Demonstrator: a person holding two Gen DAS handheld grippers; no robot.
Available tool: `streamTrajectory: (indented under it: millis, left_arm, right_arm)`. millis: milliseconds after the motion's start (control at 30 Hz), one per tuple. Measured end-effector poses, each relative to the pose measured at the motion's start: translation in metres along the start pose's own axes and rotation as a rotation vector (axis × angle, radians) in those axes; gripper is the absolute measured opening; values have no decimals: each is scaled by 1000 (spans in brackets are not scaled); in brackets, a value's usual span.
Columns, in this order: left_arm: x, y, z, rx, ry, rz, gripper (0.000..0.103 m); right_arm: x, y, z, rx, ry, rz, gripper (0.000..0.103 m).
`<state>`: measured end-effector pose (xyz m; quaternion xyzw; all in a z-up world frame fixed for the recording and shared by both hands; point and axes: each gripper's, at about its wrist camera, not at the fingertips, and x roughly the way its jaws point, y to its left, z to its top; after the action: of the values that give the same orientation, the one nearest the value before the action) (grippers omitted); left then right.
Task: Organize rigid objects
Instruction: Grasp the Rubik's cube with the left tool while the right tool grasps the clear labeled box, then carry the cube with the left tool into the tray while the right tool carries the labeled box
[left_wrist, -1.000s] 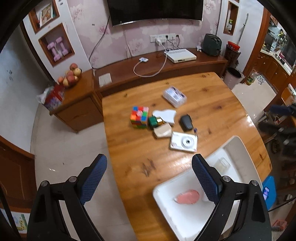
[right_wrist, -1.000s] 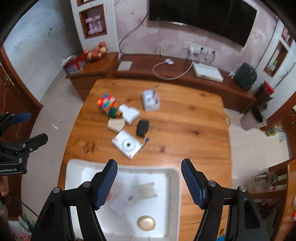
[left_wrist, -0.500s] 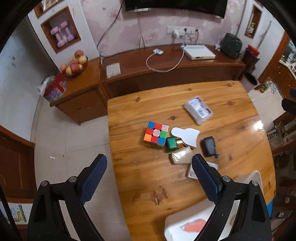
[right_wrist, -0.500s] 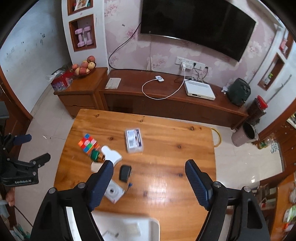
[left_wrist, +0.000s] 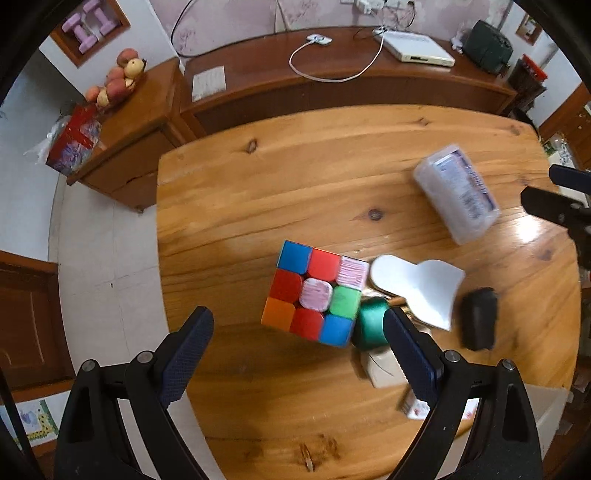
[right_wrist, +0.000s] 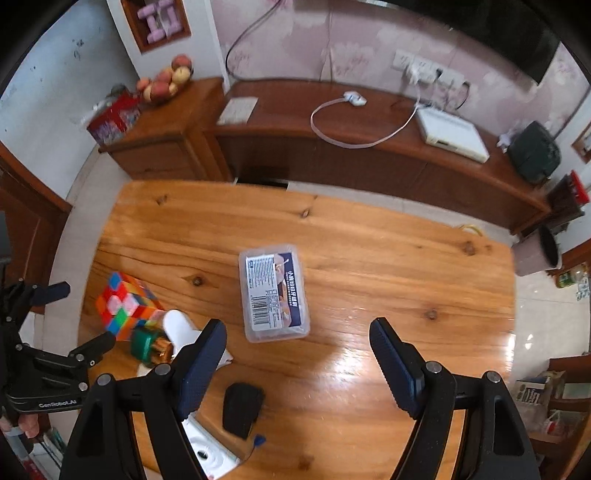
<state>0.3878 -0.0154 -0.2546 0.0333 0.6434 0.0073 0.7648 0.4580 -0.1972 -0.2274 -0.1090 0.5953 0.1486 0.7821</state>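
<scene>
Two hand-held grippers hang over a wooden worktop (right_wrist: 369, 266) scattered with small hard objects waiting to be sorted. The left hand-held gripper (left_wrist: 295, 350) points almost straight down with its jaws spread and nothing between them, the puzzle cube (left_wrist: 316, 291) lying just beyond its fingertips. The right hand-held gripper (right_wrist: 299, 363), its jaws just widened and likewise empty, is poised short of a clear plastic box (right_wrist: 273, 291) that lies well apart from the cube, toward the far middle of the worktop. The cube looks light, stiff and smooth-faced; its layers can twist, so a squeeze across two opposite flat faces seems safest. It sits turned at a slight angle to the left gripper's pads and has no long axis to speak of. The box also appears light, with slick thin walls that might flex; gripping across its narrow width should suit it. Its long axis runs away from the right camera, tipped a little toward the cube at the far end, label side up. Crowded against the cube are a green cap (left_wrist: 371, 326), a white card (left_wrist: 421, 291) and a black pouch (left_wrist: 478, 317).
</scene>
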Motion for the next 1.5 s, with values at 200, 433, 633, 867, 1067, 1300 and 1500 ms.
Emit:
streamTrajectory:
  millis: [200, 433, 633, 867, 1067, 1300, 1500]
  left_arm:
    - [20, 1, 2, -18, 21, 3, 94]
    - [34, 8, 6, -78, 30, -37, 96]
    - [40, 12, 6, -141, 21, -62, 84]
    - [45, 15, 3, -203, 36, -102, 61]
    - [37, 12, -7, -209, 29, -57, 61]
    - [-12, 15, -21, -209, -11, -113, 61]
    - [-69, 4, -42, -168, -65, -162, 61]
  right_arm:
    - [44, 1, 4, -12, 33, 7, 80]
    - [74, 3, 2, 3, 58, 38, 81]
    - [89, 7, -2, 6, 82, 23, 78]
    - [90, -2, -9, 52, 79, 49, 65]
    - [81, -13, -20, 89, 71, 59, 65]
    - [43, -27, -31, 139, 24, 92, 65]
    - [-4, -27, -44, 159, -33, 119, 65]
